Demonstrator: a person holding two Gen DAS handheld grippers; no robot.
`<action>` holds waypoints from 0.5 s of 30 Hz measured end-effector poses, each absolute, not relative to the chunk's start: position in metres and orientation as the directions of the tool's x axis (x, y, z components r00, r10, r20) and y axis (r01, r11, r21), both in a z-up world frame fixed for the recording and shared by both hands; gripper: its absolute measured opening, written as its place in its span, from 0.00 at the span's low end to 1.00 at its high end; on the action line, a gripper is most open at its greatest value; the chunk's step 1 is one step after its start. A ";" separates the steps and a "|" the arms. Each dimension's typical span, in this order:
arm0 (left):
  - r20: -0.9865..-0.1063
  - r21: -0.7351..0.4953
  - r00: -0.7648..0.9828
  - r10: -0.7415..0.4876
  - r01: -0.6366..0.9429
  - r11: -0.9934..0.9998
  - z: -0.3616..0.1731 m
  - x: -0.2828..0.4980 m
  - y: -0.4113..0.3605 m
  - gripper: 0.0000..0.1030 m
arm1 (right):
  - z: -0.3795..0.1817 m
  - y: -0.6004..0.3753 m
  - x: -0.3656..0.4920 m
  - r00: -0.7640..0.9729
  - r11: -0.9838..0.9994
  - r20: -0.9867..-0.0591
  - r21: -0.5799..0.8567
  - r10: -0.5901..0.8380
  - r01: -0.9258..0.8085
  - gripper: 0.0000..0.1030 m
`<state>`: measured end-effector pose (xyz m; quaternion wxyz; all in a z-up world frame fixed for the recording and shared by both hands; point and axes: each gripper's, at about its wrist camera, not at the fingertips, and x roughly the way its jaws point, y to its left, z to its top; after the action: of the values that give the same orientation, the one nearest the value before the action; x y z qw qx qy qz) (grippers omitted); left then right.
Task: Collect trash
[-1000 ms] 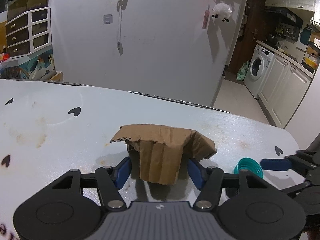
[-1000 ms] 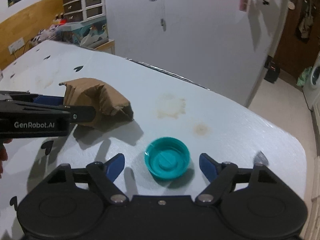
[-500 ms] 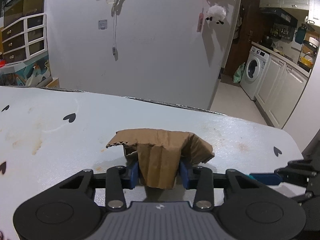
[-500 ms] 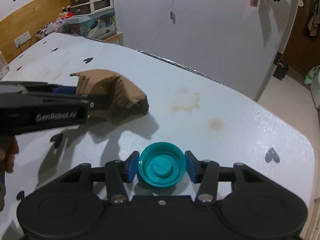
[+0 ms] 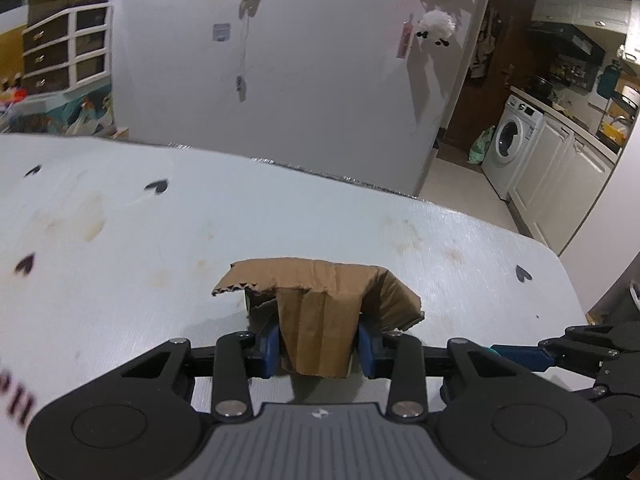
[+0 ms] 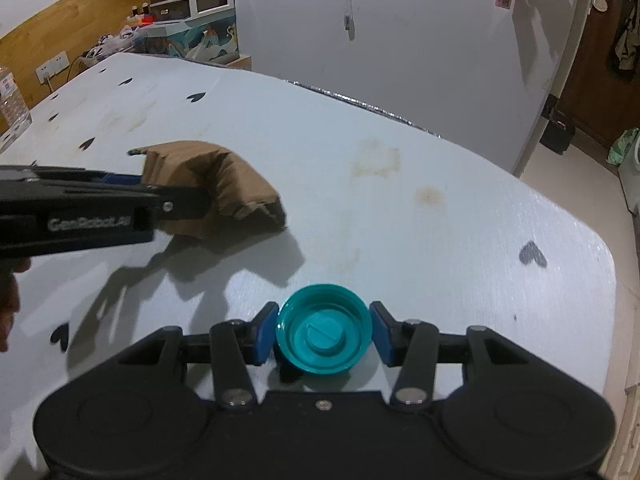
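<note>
Left gripper [image 5: 318, 346] is pinching a torn, folded piece of brown cardboard [image 5: 320, 312]; both blue pads [image 5: 270, 344] are pressing against the sides of its hanging flap, and the rest of the piece is arching forward over the white table [image 5: 160, 240]. In the right wrist view the same cardboard [image 6: 212, 188] is sitting clamped at the tip of the left gripper [image 6: 176, 204], with a dark shadow lying on the table [image 6: 400, 140] below it; whether its far end is resting on the surface cannot be told. Right gripper [image 6: 324, 336] is pinching a teal plastic lid [image 6: 322, 334], open side facing up, one blue pad [image 6: 266, 332] on each side of the rim and touching it. The lid is sitting near the table's right front part, apart from the cardboard. Table surface is carrying brownish stains [image 6: 376, 158] and small dark heart marks [image 6: 532, 254]. Part of a hand [image 6: 8, 296] is showing at the left edge behind the left gripper. A washing machine [image 5: 510, 146] is standing in the room beyond the white wall.
</note>
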<state>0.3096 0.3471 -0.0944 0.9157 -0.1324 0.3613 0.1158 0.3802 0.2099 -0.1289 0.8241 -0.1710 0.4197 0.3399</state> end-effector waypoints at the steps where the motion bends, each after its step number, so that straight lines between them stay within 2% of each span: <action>1: -0.692 -0.164 0.713 0.116 -0.312 0.936 -0.093 0.304 0.346 0.38 | -0.128 0.207 0.376 0.413 0.710 -0.811 0.005 0.415 -0.704 0.49; 15: -0.704 -0.157 0.690 0.165 -0.378 0.912 -0.064 0.234 0.328 0.38 | -0.108 0.168 0.326 0.382 0.730 -0.819 0.065 0.428 -0.680 0.48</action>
<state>0.2337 0.3282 -0.0643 0.9077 -0.1462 0.3639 0.1496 0.3257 0.1683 -0.1077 0.8188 -0.1427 0.4414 0.3382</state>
